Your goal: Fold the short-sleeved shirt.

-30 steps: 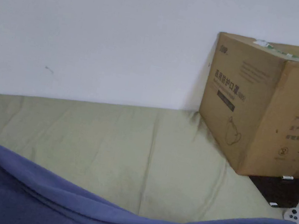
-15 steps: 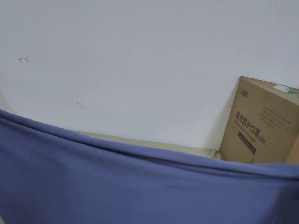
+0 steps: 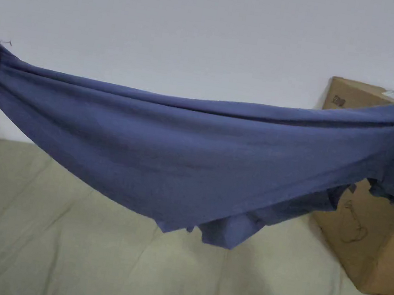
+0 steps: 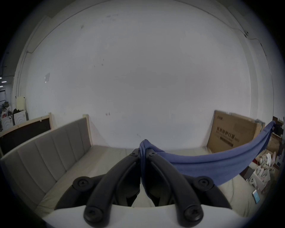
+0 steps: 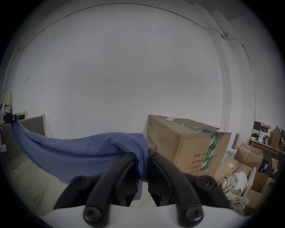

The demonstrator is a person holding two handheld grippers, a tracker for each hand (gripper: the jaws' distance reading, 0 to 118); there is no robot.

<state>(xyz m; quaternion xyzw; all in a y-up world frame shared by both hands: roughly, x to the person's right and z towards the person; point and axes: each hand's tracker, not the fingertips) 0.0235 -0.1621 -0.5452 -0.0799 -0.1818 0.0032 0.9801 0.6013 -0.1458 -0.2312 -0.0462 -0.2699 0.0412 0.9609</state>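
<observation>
— Where's the shirt (image 3: 198, 164)?
— Off the bed (image 3: 83, 249), slung between both tools; it hides part of the cardboard box (image 3: 375, 246).
— Grips?
— Left gripper (image 4: 143, 152) and right gripper (image 5: 142, 154) each pinch an end; the box's contents are unseen.

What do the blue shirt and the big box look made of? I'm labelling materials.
Blue shirt: soft matte knit, probably cotton jersey; it sags and drapes between the grippers. Box: brown corrugated cardboard, matte, with creased edges and green-printed tape along its top seam.
</observation>
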